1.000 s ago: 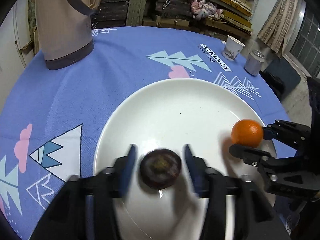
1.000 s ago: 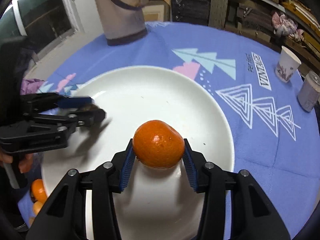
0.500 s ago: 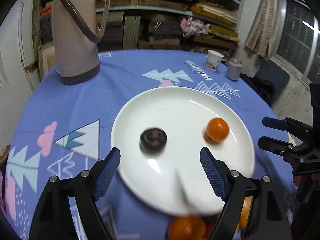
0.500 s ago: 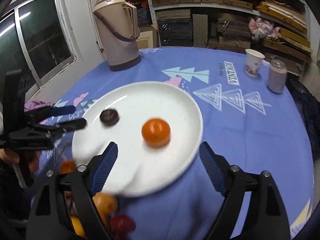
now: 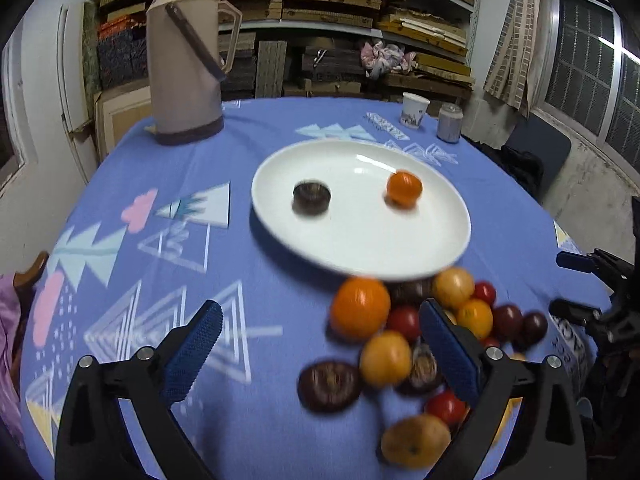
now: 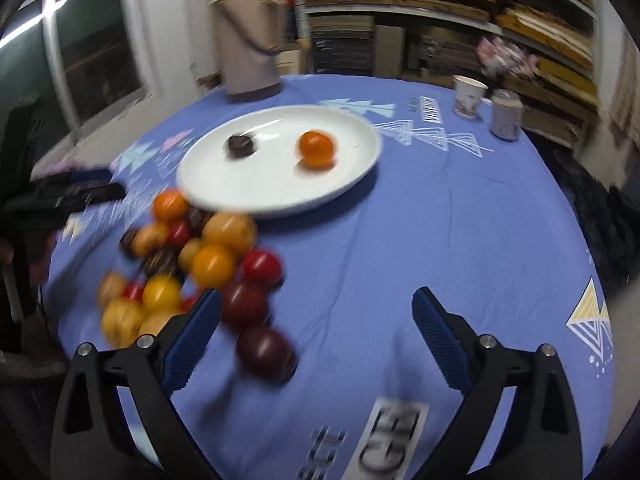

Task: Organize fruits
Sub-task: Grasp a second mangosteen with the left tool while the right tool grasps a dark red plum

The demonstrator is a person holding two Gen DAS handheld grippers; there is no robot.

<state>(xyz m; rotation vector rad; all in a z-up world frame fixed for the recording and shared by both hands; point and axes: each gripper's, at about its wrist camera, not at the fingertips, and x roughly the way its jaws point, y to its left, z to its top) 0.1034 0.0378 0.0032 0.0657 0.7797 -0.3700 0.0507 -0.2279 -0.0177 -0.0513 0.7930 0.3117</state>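
Fruits [image 5: 424,340] sit heaped beside the white plate [image 5: 448,248], which holds one tangerine [image 5: 404,188] and one dark fruit [image 5: 311,198]; sorting barely begun, I judge. Left gripper [image 5: 320,344] and right gripper [image 6: 316,328] both gape empty above the cloth; presumably poised for the next pick.

Storeroom w/ stacked shelves [image 5: 360,12], thermos [image 5: 186,52]

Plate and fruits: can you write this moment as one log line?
plate: orange, dark fruit | pile: on cloth | left gripper: open | right gripper: open

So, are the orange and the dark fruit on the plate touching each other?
Apart. The left wrist view shows bare white plate between the orange and the dark fruit; the right wrist view shows the same gap.
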